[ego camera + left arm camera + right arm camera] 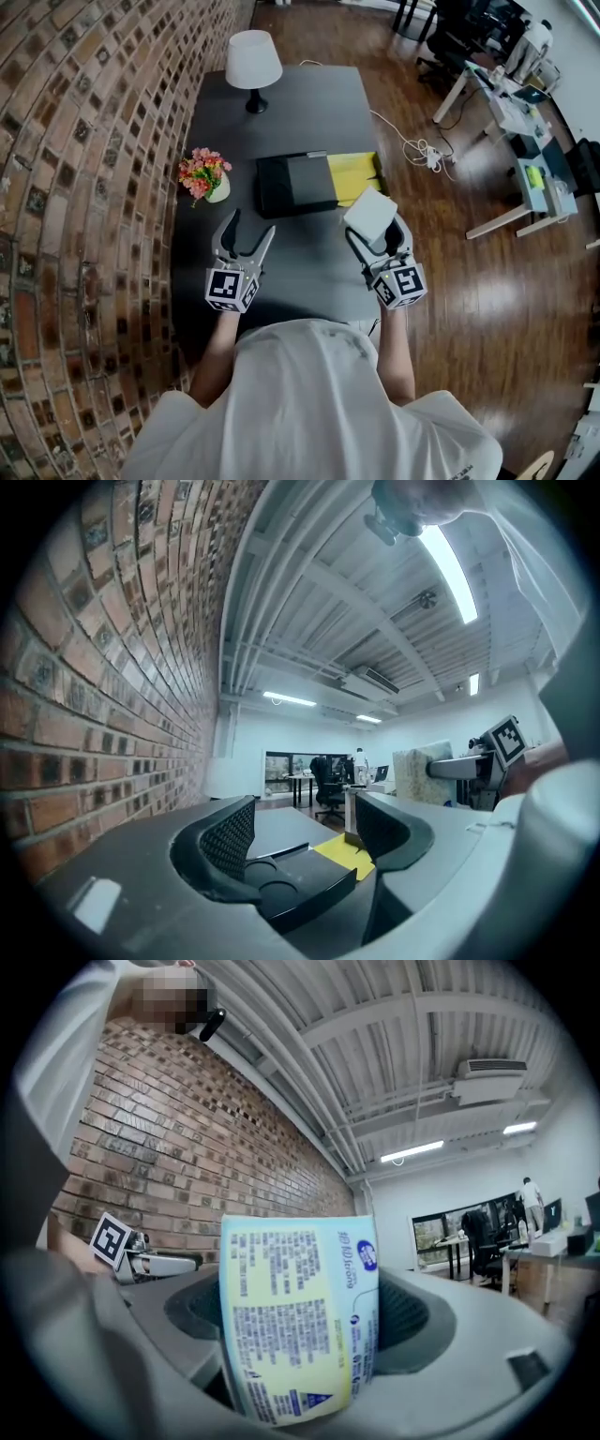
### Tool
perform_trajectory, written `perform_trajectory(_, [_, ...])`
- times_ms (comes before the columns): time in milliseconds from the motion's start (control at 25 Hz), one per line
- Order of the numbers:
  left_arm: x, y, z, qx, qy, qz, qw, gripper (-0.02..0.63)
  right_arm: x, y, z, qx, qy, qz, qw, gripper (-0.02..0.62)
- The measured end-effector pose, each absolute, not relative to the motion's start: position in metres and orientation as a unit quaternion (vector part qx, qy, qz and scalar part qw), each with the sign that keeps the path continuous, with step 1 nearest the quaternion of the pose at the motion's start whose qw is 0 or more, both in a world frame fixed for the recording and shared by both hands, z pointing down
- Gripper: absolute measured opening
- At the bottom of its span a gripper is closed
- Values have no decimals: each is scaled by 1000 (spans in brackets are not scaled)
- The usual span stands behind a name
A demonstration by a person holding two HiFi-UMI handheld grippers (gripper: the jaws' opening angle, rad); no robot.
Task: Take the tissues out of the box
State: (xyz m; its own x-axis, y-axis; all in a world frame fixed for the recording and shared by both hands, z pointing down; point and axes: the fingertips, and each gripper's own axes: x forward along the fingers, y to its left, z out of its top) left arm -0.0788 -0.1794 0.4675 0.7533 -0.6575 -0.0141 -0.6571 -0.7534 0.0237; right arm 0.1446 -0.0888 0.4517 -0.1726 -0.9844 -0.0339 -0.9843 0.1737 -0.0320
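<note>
The tissue pack [295,1321] is out of the box and up in the air, pinched in the right gripper [377,236], which the person holds over the near right part of the dark table [309,103]. In the right gripper view the pack stands on end between the jaws. Its long side runs up and away from the gripper's base, and its pale yellow and blue printed face is turned back at the camera. The jaws stand fairly wide and bear on the pack's two narrow sides, so it fills the gap between them. From the head view the pack shows a plain white face upward and sits skewed, one corner turned toward the black box [291,183], which lies flat on the table just beyond it. A flat yellow piece [354,175] lies against the box's right side, almost under the raised pack. The left gripper [248,230] hovers level with the right one, well apart from the pack. Its jaws are about half spread with nothing between them, only the table and box showing past them. Farther back stand a white lamp [253,61] and, near the brick wall, a small pot of flowers [202,172].
</note>
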Motion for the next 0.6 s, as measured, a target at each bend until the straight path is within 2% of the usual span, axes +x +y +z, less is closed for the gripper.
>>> perform_trajectory(600, [-105, -187, 458, 913, -407, -12, -11, 313, 134, -85, 458, -654, 756, -1, 10, 449])
